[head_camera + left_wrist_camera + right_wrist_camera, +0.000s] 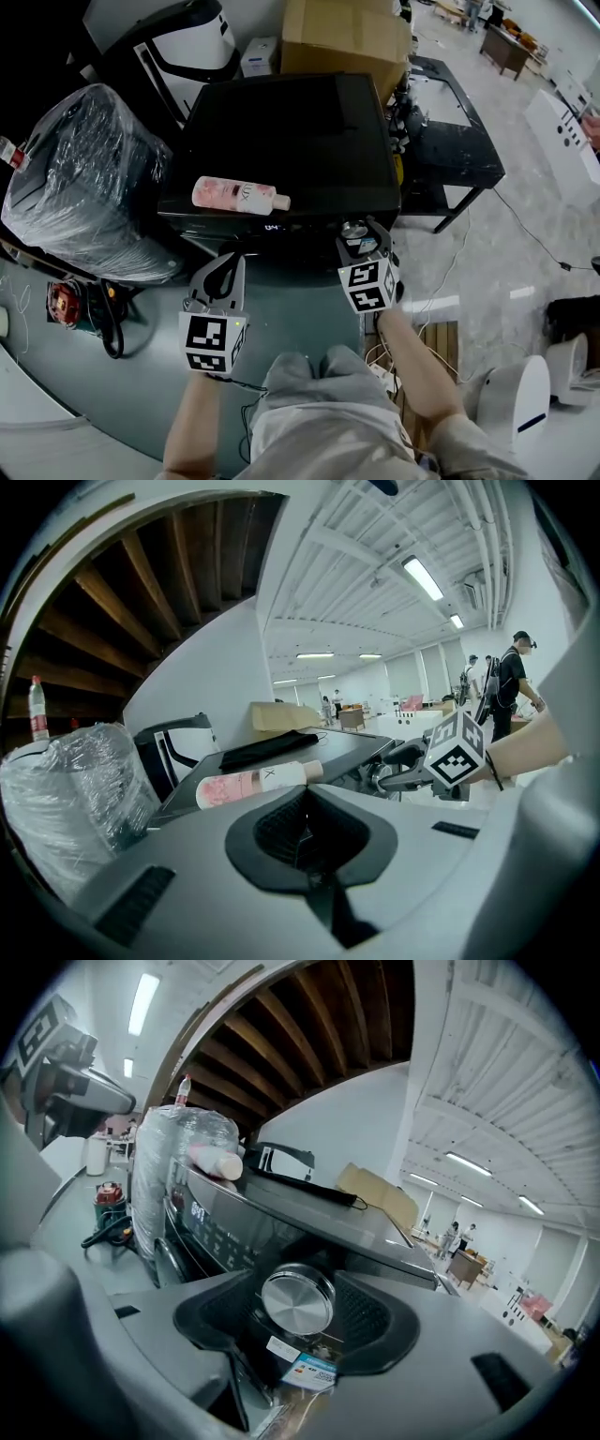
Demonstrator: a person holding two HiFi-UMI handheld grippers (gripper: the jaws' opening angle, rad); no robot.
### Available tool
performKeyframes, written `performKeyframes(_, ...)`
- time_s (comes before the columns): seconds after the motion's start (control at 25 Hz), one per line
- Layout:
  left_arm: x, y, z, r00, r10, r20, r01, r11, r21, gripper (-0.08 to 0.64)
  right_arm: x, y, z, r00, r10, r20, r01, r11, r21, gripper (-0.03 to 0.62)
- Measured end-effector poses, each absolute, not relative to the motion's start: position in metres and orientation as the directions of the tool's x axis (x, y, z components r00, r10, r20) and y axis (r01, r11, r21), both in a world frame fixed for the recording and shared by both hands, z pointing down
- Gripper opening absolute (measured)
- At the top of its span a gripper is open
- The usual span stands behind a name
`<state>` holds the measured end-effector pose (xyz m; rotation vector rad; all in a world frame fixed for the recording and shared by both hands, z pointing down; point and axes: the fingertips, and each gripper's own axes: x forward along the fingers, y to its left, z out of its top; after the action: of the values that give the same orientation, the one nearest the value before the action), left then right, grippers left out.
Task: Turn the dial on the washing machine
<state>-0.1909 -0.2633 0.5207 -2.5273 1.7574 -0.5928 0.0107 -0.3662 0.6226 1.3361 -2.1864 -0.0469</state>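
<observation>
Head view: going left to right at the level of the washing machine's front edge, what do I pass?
Plastic-wrapped bundle → pink bottle → dial → black table.

I see the dial (298,1302) as a round knob with a brushed silver face, standing out from the front control panel of the washing machine (281,141); it sits between the jaws of the right tongs (302,1321), ribbed pads (373,1314) against its rim; the machine is dark and glossy, flat-topped, its panel display lit.
</observation>
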Motion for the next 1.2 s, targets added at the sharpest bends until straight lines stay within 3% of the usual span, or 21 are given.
performKeyframes(0.2, -0.188, -0.267, 0.53, 0.316, -0.893, 0.32, -0.9, -0.389, -0.197, 0.018, 0.018, -0.372, 0.625, -0.307, -0.858, 0.411, -0.869, 0.429, 0.247, 0.271)
performKeyframes(0.44, -0.185, -0.274, 0.534, 0.323, -0.881, 0.345, -0.9, -0.399, -0.174, 0.018, 0.032, -0.376, 0.634, -0.346, -0.85, 0.398, -0.937, 0.332, -0.105, 0.265)
performKeyframes(0.64, -0.173, -0.275, 0.522, 0.379, -0.877, 0.295, -0.896, -0.428, -0.122, 0.018, 0.041, -0.376, 0.634, -0.384, -0.864, 0.327, -0.872, 0.222, -0.437, 0.265)
performKeyframes(0.96, -0.17, -0.269, 0.529, 0.394, -0.859, 0.328, -0.88, -0.455, -0.135, 0.018, 0.052, -0.378, 0.644, -0.383, -0.886, 0.262, -0.627, 0.041, -0.778, 0.268)
performKeyframes(1.2, -0.175, -0.261, 0.54, 0.382, -0.843, 0.379, -0.875, -0.462, -0.146, 0.018, 0.052, -0.38, 0.657, -0.4, -0.905, 0.144, -0.208, -0.063, -0.976, 0.282)
